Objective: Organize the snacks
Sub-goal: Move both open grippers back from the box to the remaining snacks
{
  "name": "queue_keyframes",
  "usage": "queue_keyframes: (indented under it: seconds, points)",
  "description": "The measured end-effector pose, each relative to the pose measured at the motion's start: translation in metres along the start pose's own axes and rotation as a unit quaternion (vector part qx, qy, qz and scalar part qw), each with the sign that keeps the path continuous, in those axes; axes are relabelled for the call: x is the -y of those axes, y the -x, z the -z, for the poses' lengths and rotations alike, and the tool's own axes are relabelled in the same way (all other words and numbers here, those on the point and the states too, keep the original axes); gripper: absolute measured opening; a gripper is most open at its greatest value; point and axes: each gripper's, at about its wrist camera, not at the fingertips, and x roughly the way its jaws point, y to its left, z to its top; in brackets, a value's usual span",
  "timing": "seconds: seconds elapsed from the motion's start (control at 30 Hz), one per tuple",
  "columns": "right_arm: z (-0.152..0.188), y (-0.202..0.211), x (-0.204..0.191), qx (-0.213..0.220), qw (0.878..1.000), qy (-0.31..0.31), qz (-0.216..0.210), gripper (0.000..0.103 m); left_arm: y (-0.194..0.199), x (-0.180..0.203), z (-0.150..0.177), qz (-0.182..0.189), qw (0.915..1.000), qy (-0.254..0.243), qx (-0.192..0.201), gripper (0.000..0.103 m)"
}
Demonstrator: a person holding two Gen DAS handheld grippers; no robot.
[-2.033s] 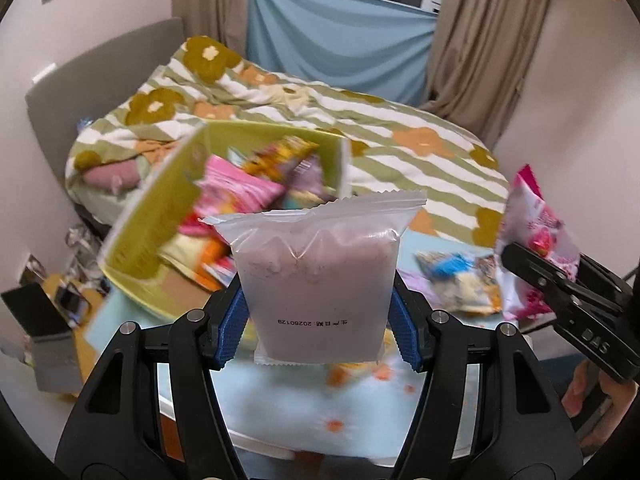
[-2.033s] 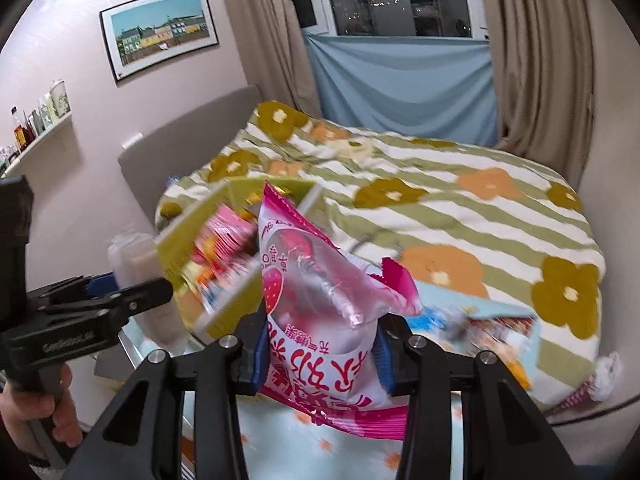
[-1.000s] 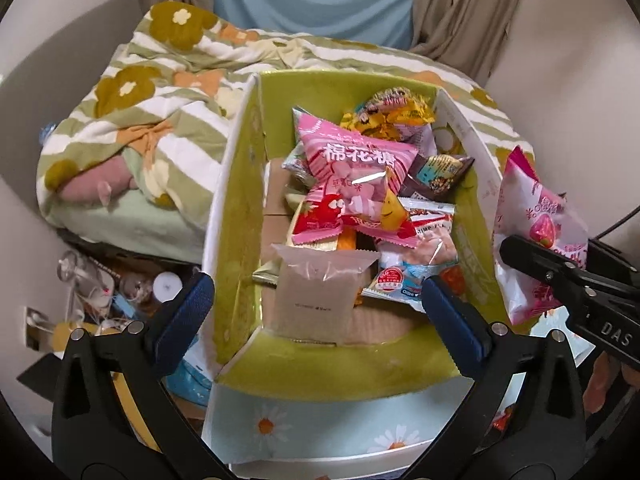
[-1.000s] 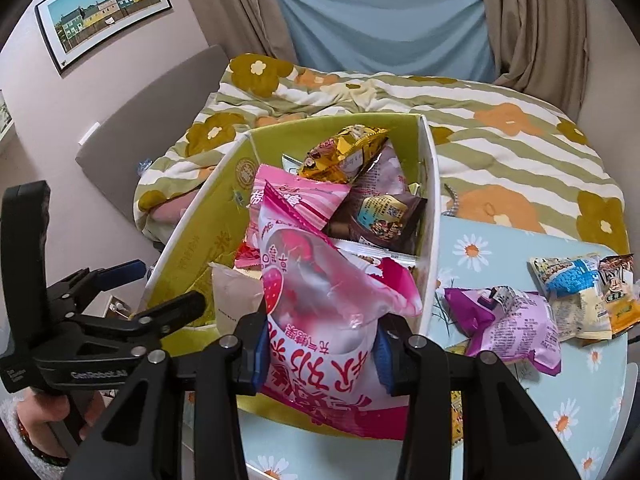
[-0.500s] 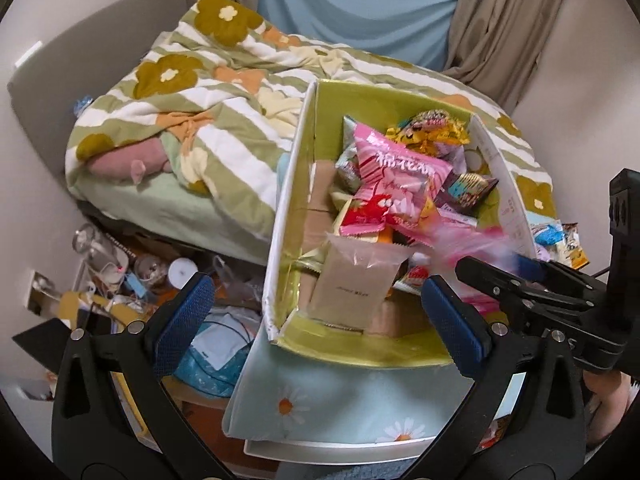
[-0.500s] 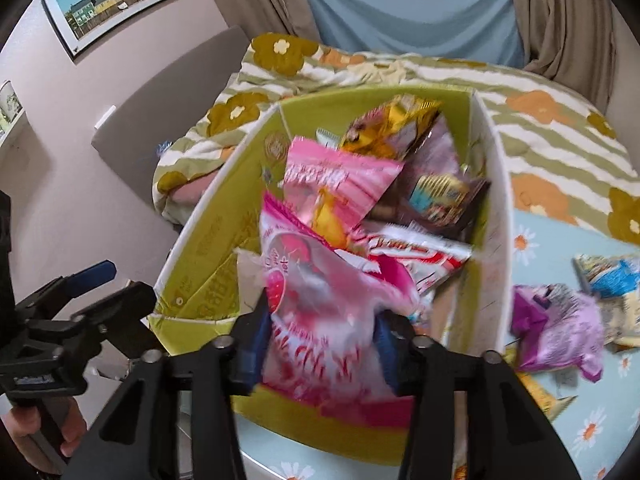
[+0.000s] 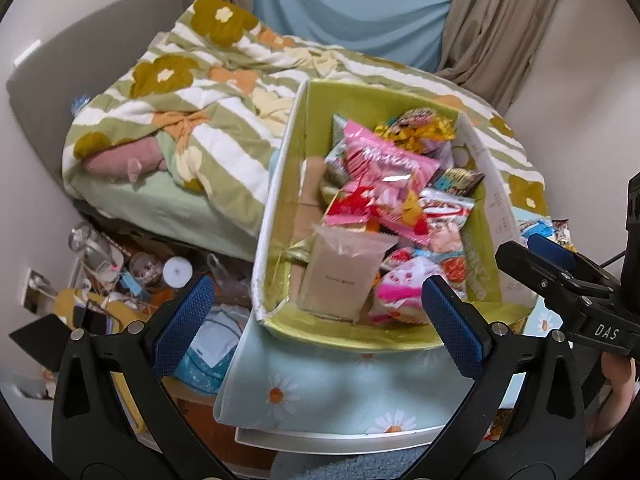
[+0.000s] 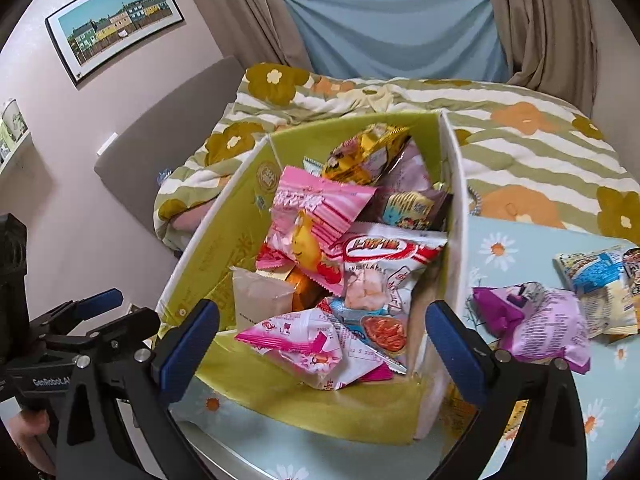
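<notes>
A green-lined cardboard box (image 7: 280, 184) (image 8: 224, 240) stands on the table's left end, full of snack packets. A pale frosted packet (image 7: 340, 276) (image 8: 260, 304) leans at its near left. A pink strawberry packet (image 8: 308, 344) (image 7: 404, 292) lies loose on top at the near end. My left gripper (image 7: 316, 316) is open and empty just before the box. My right gripper (image 8: 320, 340) is open and empty above the pink packet. A purple packet (image 8: 536, 324) and a blue-and-cream packet (image 8: 600, 288) lie on the table right of the box.
The table has a light blue daisy cloth (image 7: 320, 380) (image 8: 520, 248). A bed with a striped flower quilt (image 7: 192, 112) lies behind. Clutter (image 7: 120, 280) covers the floor left of the table. The right gripper's body (image 7: 568, 292) shows in the left wrist view.
My left gripper dropped the pale packet into the box and drew back. My right gripper moved over the box and opened, and the pink strawberry packet now lies in the box.
</notes>
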Motion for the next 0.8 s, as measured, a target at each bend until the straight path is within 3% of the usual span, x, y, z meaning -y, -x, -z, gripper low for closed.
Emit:
queue_keyframes:
  seconds: [0.2,0.33,0.67,0.8]
  points:
    - [-0.006,0.033,0.001,0.014,1.0,-0.002,-0.003,0.103,0.014,0.025,-0.011,0.032,0.999,-0.021,0.024,0.103]
    - [-0.005,0.063,0.006,0.042,0.999,-0.003,0.017,0.103,0.022,0.05,-0.023,0.061,0.9963,-0.051,0.033,0.103]
    - [0.001,0.142,0.045,0.094,0.986,-0.026,0.136,0.103,0.028,0.119,-0.035,0.133,0.9837,-0.113,0.044,0.103]
    - [0.005,0.163,0.072,0.102,0.978,-0.034,0.179,0.103,0.027,0.152,-0.034,0.14,0.9793,-0.141,0.041,0.103]
